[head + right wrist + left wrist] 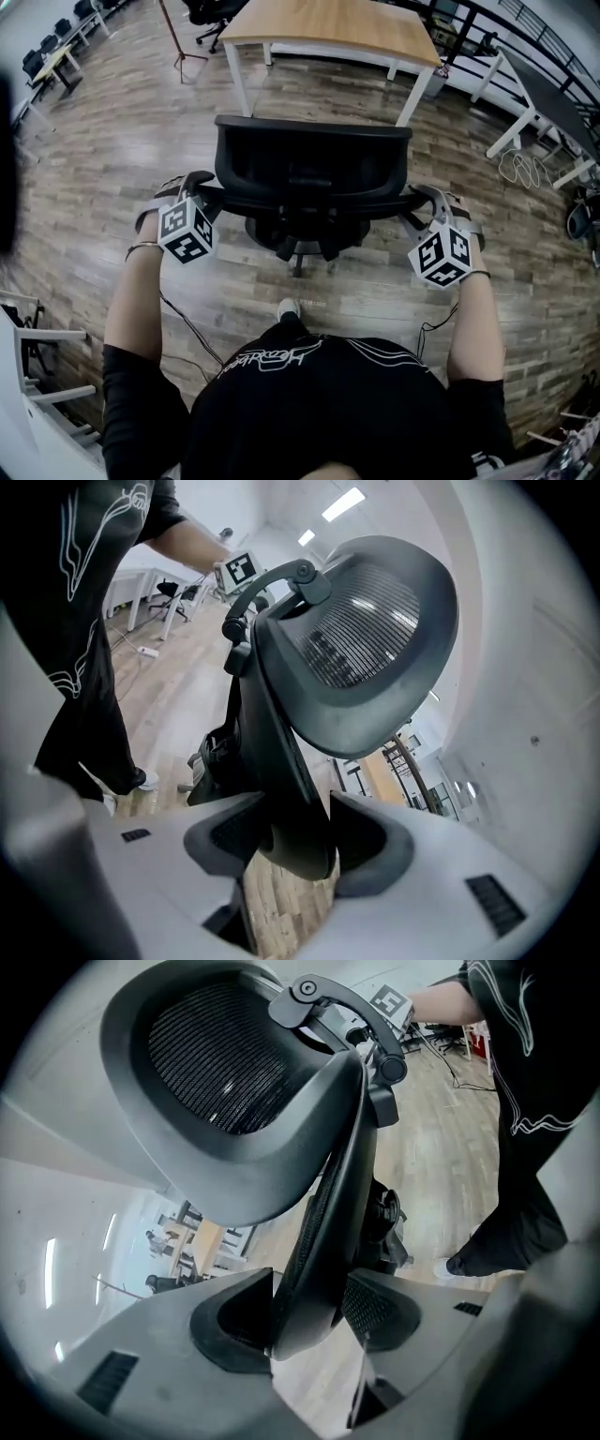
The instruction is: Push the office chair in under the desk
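I am gripping the office chair point(312, 159) backrest edges with left gripper point(309, 1312) and right gripper point(291, 841), facing the desk point(328, 23); shirt point(309, 394) script unreadable

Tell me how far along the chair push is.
Done: the left gripper and right gripper are each clamped on a side edge of the backrest of the office chair. In hand: the chair faces the desk, lined up with it. Left: bare floor shows between chair and desk, so the seat is not yet under the top.
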`<action>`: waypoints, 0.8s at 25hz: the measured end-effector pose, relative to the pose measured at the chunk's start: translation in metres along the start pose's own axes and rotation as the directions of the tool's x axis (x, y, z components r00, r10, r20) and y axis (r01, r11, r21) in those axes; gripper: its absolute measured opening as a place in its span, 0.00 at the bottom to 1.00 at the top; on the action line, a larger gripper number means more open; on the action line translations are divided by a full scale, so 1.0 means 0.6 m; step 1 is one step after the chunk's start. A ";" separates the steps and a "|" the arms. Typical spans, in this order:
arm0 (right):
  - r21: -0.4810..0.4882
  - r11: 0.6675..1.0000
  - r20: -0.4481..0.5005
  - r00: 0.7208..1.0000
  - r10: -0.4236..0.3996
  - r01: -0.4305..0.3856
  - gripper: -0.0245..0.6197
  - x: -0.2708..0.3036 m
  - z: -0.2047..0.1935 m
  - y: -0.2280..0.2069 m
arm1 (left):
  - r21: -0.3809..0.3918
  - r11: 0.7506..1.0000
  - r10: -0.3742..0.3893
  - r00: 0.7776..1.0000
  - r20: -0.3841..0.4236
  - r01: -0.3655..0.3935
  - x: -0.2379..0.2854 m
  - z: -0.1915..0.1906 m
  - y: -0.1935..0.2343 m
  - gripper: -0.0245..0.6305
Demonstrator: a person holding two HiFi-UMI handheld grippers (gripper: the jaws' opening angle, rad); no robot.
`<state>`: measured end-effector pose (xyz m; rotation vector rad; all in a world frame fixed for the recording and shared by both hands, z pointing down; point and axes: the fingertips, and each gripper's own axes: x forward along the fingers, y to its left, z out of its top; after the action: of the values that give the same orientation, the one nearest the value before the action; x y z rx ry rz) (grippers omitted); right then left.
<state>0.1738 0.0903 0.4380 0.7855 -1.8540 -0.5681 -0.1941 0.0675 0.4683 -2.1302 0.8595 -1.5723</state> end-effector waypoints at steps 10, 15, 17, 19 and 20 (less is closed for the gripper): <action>0.051 0.996 -0.036 0.997 -0.067 0.069 0.41 0.089 -0.002 -0.088 | 0.072 0.997 -0.039 0.996 0.083 0.033 0.099 0.017 0.121 0.36; 0.075 0.992 -0.069 0.993 -0.092 0.097 0.41 0.133 -0.008 -0.132 | 0.102 0.995 -0.032 0.992 0.120 0.020 0.144 0.028 0.176 0.36; 0.082 0.991 -0.072 0.992 -0.104 0.110 0.42 0.150 -0.008 -0.146 | 0.107 0.994 -0.044 0.992 0.115 0.032 0.163 0.029 0.194 0.36; 0.085 0.990 -0.078 0.991 -0.110 0.116 0.42 0.167 -0.008 -0.157 | 0.109 0.993 -0.047 0.992 0.116 0.035 0.182 0.028 0.209 0.36; 0.086 0.989 -0.083 0.990 -0.110 0.117 0.42 0.175 -0.009 -0.162 | 0.109 0.994 -0.046 0.992 0.118 0.033 0.191 0.028 0.217 0.36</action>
<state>0.1742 -0.0526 0.4382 0.9654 -1.7814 -0.5204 -0.1892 -0.1067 0.4674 -2.1528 0.6825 -1.4575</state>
